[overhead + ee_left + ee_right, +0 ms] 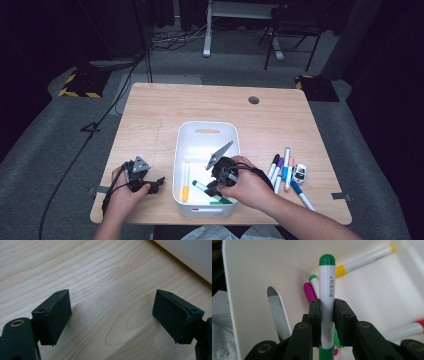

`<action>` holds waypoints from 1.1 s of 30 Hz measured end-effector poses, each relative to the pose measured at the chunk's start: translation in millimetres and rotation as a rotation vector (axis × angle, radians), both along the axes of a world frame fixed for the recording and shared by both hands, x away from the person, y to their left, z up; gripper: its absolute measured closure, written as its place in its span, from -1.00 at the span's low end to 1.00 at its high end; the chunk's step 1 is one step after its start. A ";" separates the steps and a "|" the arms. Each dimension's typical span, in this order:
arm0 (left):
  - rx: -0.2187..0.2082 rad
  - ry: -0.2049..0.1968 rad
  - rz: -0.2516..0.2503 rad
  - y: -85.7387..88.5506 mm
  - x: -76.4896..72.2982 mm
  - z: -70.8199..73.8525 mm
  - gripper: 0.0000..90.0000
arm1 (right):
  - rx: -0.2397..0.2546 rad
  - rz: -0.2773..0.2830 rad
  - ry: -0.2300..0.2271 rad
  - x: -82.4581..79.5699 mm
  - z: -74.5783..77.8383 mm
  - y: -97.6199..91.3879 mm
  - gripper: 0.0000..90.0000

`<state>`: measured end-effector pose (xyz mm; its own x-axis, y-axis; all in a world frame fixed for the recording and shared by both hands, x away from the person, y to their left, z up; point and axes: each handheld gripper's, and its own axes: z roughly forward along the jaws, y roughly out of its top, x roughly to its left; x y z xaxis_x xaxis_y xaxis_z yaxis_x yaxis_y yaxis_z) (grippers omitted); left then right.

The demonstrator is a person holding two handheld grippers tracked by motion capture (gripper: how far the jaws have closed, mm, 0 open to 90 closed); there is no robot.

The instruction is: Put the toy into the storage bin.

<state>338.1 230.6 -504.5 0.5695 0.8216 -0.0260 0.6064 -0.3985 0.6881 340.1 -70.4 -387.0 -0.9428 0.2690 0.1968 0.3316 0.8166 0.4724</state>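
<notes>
Markers: four lie in my bin (182, 131), five wait outside. My right gripper (327, 305) clamps the green marker (327, 290) over it; my left gripper (112, 315) rests open, empty.

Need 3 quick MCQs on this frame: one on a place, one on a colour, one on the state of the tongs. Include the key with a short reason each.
1. Where is the right tongs?
A. Over the loose markers on the table
B. Inside the white bin
C. At the table's far edge

2. What colour is the cap of the marker held in the right tongs?
A. Green
B. Blue
C. Black

3. How does the left tongs stand?
A. Shut on a marker
B. Shut on the bin's rim
C. Open, with nothing between the jaws

Key:
1 B: the high view shows the right hand reaching into the bin.
2 A: the right gripper view shows a green cap on a white barrel, with the jaws pressed on both sides.
3 C: the left gripper view shows the jaws apart over the bare wooden table.
</notes>
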 end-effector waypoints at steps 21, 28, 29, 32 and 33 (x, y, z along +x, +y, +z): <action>0.000 0.000 -0.001 0.3 0.1 0.2 -0.64 | 0.149 -0.171 -0.173 -0.5 39.4 -48.8 -0.09; 0.001 -0.001 0.002 0.0 0.0 0.1 -0.65 | 0.174 -0.263 -0.213 6.3 50.0 -84.7 -0.09; 0.001 -0.002 0.001 0.1 0.1 0.1 -0.64 | 0.182 -0.282 -0.210 8.1 49.2 -89.7 -0.09; 0.001 -0.001 0.001 0.1 0.1 0.1 -0.64 | 0.188 -0.323 -0.197 15.6 43.7 -102.6 -0.08; 0.001 -0.001 0.001 0.1 0.1 0.1 -0.65 | 0.184 -0.331 -0.199 18.8 40.3 -105.3 -0.08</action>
